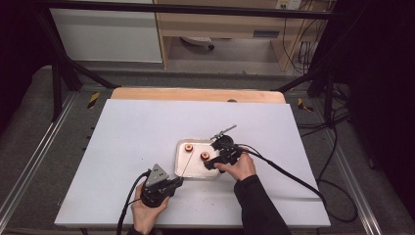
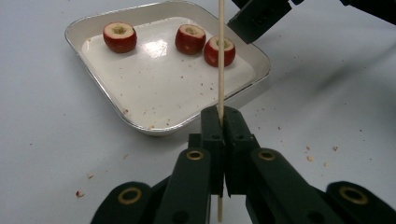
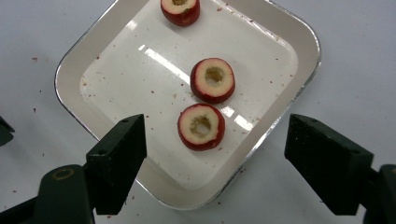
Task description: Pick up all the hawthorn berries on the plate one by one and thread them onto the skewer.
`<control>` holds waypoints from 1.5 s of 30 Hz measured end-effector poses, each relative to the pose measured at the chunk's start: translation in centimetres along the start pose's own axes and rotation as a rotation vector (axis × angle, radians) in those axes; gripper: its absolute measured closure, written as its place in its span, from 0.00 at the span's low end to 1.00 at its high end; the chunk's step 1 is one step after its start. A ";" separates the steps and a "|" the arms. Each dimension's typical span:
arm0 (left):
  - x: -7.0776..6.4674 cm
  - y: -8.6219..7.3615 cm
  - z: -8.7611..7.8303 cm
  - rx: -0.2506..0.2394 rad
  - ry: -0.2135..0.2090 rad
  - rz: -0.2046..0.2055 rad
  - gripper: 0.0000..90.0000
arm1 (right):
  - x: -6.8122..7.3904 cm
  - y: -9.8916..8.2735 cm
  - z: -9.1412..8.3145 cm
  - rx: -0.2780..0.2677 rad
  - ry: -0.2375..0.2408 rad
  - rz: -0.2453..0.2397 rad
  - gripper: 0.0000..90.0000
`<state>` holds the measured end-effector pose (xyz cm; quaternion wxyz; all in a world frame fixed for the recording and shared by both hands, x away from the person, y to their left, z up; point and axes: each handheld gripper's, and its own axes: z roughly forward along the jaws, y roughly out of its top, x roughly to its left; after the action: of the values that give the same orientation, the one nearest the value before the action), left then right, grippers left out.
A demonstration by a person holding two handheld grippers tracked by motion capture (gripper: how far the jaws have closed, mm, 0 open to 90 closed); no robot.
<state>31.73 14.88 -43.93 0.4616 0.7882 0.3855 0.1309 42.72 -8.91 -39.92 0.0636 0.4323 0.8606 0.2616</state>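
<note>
tray [image 1: 182, 157] as landmark: white, square, rounded corners, lying on white table [image 1: 127, 142], speckled with red crumbs. three red cored fruit pieces inside, each cut flat on top with a pale ring and a hole through the middle. nearest piece [image 3: 201, 126] in the right gripper view sits close to the tray's near rim; middle piece [image 3: 213, 80] just beyond it, apart but near; far piece [image 3: 180, 10] well apart, by the tray's opposite rim.

left gripper [image 2: 221, 116] parked just outside the tray's rim, jaws clamped tight on wooden skewer [image 2: 221, 56]. skewer running straight out from between the jaws and across the tray, passing in front of one fruit piece in the left gripper view; touching or not, cannot tell. seen from the high view as a thin line over the tray's left part.

right gripper [image 3: 215, 156] hovering over the tray's near edge, jaws spread wide, pads pressing on nothing; nearest piece lying below the gap between them, untouched. in the high view, held by a hand [image 1: 241, 166] in a dark sleeve at the tray's right side.

no brand, label or readable writing on tray, fruit, skewer or grippers.
</note>
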 end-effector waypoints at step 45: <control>0.0 -0.3 0.0 0.008 -0.007 0.007 0.98 | 0.4 1.1 3.0 0.138 -0.010 0.204 0.66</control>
<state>31.58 14.96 -44.20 0.4594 0.7917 0.3817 0.1280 44.29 -6.85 -41.86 0.0113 0.5223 0.8278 0.2048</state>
